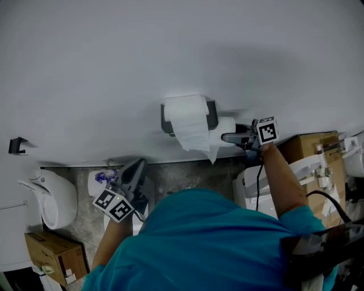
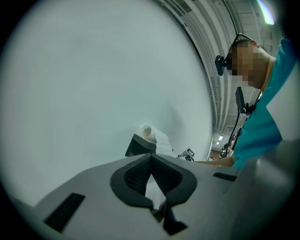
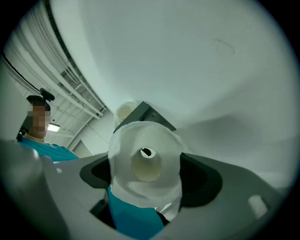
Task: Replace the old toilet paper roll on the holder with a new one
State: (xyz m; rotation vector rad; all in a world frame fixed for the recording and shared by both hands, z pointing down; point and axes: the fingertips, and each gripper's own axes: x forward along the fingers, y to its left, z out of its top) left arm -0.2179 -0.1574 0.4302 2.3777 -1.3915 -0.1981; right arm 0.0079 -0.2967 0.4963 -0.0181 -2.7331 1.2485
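This looks like a toilet corner mocked up inside a larger industrial hall rather than a lived-in bathroom. A plain white wall (image 1: pixel 114 68) carries a grey holder (image 1: pixel 211 116) with a toilet paper roll (image 1: pixel 187 116) and a small black hook (image 1: pixel 18 146), and white sanitary fixtures (image 1: pixel 54 199) stand on a mottled grey stone-look floor (image 1: pixel 170 179) below. Cardboard boxes (image 1: pixel 54 253) sit on either side of the fixtures, and the left gripper view shows a high ribbed ceiling (image 2: pixel 225 28) with strip lights (image 2: pixel 268 14) beyond the wall's edge.
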